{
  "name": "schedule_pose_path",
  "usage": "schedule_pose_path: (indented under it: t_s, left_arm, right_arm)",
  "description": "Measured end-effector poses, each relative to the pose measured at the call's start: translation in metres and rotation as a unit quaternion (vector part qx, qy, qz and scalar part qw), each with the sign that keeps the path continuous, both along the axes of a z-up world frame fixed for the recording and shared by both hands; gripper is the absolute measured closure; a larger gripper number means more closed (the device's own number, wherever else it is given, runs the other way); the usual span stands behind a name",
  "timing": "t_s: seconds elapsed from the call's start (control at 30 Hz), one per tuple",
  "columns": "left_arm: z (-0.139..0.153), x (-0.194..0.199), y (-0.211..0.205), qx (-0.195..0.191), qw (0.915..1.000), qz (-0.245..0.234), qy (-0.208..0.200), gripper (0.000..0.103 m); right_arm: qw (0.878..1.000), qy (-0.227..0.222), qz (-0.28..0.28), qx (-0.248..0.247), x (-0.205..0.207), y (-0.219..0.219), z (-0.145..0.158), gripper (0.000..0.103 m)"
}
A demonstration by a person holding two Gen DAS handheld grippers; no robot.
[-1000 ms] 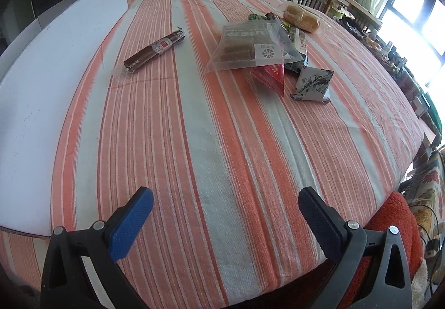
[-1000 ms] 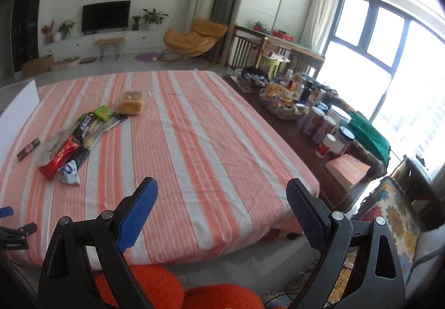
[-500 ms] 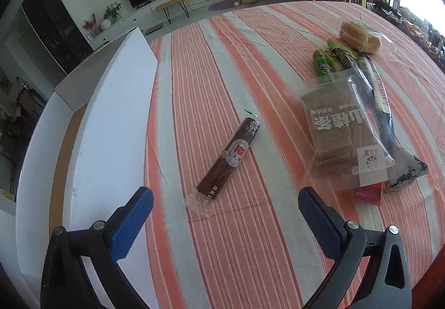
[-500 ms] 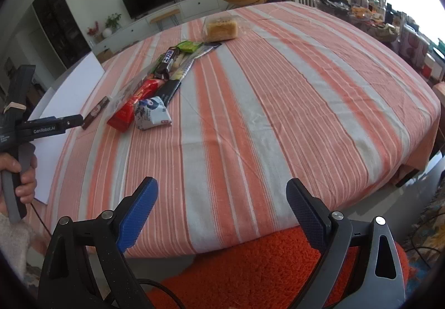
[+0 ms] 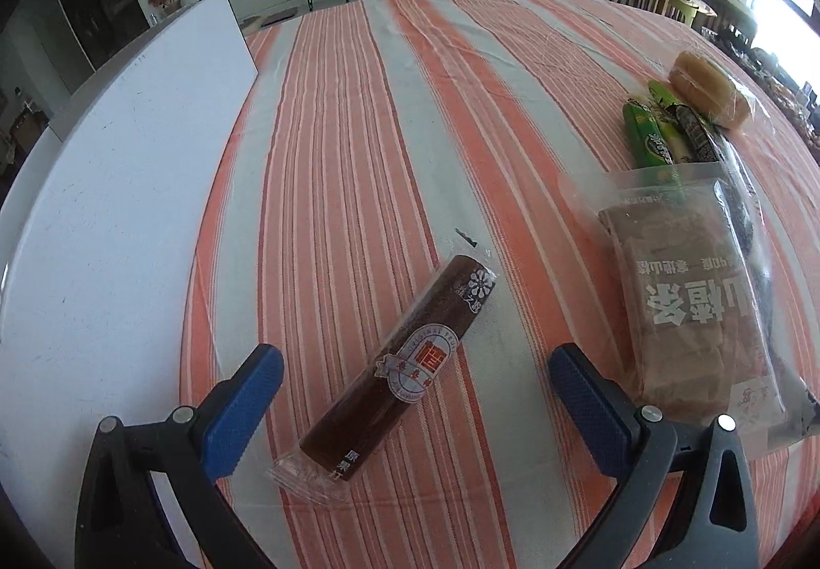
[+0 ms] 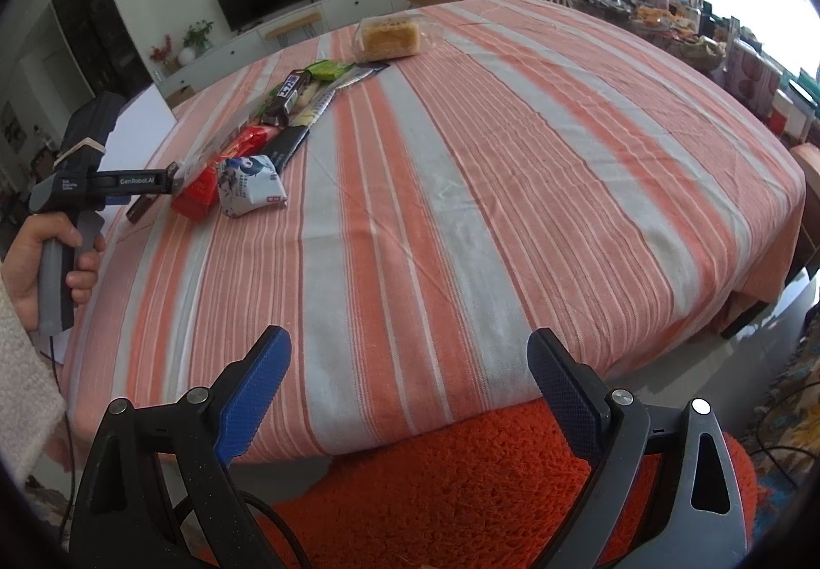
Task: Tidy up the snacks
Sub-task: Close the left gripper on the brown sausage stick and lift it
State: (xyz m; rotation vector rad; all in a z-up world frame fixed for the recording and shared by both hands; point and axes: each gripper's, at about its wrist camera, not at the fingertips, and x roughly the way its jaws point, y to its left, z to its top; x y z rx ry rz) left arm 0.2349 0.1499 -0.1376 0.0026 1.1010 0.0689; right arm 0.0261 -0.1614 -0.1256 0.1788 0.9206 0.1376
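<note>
A long brown snack bar (image 5: 405,364) in a clear wrapper lies slantwise on the striped tablecloth (image 5: 359,133). My left gripper (image 5: 412,377) is open and hangs low over it, one blue finger on each side of the bar, not touching. To the right lie a clear bag of brown slabs (image 5: 687,302), green packs (image 5: 648,136) and a bagged bread (image 5: 710,89). My right gripper (image 6: 410,353) is open and holds nothing, near the table's front edge. The snack pile shows at far left: a white-blue pack (image 6: 251,184), a red pack (image 6: 202,192), the bread (image 6: 389,37).
A white board (image 5: 118,189) lies along the table's left side. An orange fuzzy cushion (image 6: 461,482) sits below the table's front edge. A hand (image 6: 31,256) grips the left tool's handle. A cluttered side table (image 6: 692,31) stands at far right.
The left gripper has moved forward and down until the brown bar lies between its open fingers. The right gripper has drawn a little closer to the table and stays open.
</note>
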Motion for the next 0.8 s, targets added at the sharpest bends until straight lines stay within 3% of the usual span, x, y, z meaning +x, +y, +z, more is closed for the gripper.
schedule_pose_path:
  t_s: [0.03, 0.3, 0.47, 0.8]
  left_arm:
    - [-0.0020, 0.0009, 0.0038, -0.019, 0.9998, 0.007, 0.004, 0.000]
    - [-0.0030, 0.0026, 0.0055, -0.017, 0.9997, -0.012, -0.010, 0.000]
    - [-0.0007, 0.0042, 0.0022, -0.016, 0.9992, -0.036, 0.006, 0.000]
    - [0.0011, 0.0054, 0.0010, -0.018, 0.9975, -0.055, 0.039, 0.000]
  right_arm:
    - [1.000, 0.004, -0.002, 0.004, 0.0006, -0.0006, -0.0017, 0.008]
    - [1.000, 0.012, -0.006, 0.014, 0.0019, -0.0036, -0.0076, 0.006]
    - [1.000, 0.011, -0.004, -0.008, 0.0017, 0.0029, -0.0086, 0.006]
    - [1.000, 0.007, -0.002, -0.007, 0.0015, 0.0015, -0.0090, 0.006]
